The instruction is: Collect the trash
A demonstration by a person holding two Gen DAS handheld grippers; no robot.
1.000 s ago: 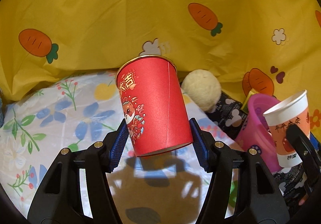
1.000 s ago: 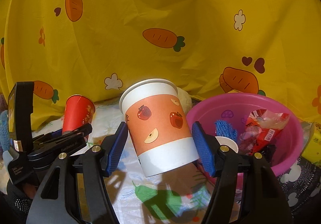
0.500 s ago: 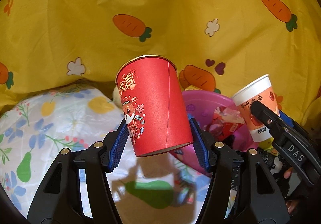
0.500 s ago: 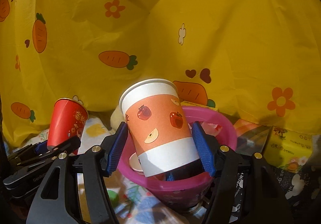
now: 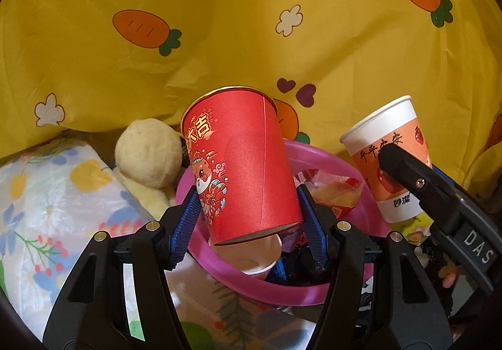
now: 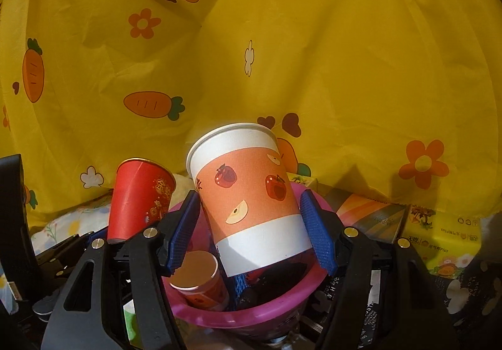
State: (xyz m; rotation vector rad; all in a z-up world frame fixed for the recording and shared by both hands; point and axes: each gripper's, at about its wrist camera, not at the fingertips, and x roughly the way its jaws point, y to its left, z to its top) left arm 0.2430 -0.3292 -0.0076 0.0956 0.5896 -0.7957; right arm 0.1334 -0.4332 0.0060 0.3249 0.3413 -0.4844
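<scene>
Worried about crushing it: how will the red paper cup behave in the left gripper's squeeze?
Probably light and thin-walled: the red paper cup looks empty. Pads grip near its base, likely the stiffest part. It hangs tilted above the pink basin.

"大吉" on red cup, "平平安安" and "妙洁" on apple-print cup, "DAS" on right gripper

Left gripper: black plastic arms showing cut-out slots, silver screws, blue ridged pads lining both fingers. Right gripper is wearing the same build; its side is bearing white "DAS" lettering.
</scene>
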